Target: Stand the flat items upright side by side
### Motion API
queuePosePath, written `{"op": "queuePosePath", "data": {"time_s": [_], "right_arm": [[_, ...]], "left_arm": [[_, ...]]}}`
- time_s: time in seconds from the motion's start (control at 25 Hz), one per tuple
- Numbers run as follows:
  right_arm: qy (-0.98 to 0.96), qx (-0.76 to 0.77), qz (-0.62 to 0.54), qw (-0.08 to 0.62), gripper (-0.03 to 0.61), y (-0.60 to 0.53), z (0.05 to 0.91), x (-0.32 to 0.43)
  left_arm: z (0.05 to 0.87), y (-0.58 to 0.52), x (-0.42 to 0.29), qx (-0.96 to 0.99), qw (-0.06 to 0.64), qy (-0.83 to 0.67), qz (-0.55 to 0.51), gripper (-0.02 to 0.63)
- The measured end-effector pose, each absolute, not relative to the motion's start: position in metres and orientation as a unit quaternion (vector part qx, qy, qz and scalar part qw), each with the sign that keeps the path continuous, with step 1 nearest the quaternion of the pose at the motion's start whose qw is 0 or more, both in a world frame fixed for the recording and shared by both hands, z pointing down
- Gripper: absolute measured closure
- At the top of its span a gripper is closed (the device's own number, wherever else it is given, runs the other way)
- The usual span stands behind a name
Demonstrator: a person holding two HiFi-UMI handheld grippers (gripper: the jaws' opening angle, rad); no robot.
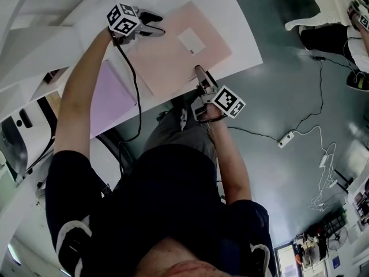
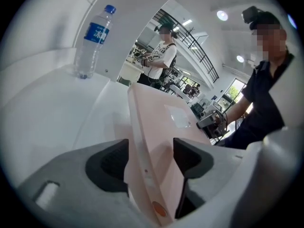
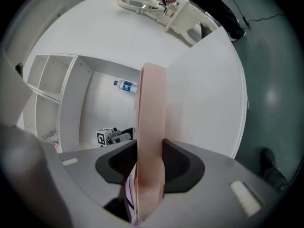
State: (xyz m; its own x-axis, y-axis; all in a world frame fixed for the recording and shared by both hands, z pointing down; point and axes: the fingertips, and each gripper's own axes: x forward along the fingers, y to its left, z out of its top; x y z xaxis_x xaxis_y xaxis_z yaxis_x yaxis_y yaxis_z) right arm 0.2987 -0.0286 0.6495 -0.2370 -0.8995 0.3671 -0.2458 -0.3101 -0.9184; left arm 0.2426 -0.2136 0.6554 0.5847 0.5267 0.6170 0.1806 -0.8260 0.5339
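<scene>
A large flat pink folder with a white label lies on the white table, its near edge raised a little. At its far left corner my left gripper is open. In the left gripper view the folder's edge runs between the pads of that gripper, with slack on the right side. My right gripper is shut on the folder's near edge; its own view shows the gripper with both pads pressed on the pink edge. A flat purple item lies to the left of the folder.
A water bottle stands in the white shelf compartment behind the folder. Another person stands in the background. On the floor to the right are a power strip and cables. The table's edge runs just under my right gripper.
</scene>
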Motion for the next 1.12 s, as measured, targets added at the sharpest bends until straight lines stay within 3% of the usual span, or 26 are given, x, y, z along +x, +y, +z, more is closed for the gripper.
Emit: {"op": "queuePosePath", "data": {"time_s": [1.12], "right_arm": [[0.618,-0.613,-0.464,0.168,0.419,-0.035,0.560,0.328]], "left_arm": [[0.548,-0.220,0.235,0.961,0.132,0.010,0.241,0.321]]}}
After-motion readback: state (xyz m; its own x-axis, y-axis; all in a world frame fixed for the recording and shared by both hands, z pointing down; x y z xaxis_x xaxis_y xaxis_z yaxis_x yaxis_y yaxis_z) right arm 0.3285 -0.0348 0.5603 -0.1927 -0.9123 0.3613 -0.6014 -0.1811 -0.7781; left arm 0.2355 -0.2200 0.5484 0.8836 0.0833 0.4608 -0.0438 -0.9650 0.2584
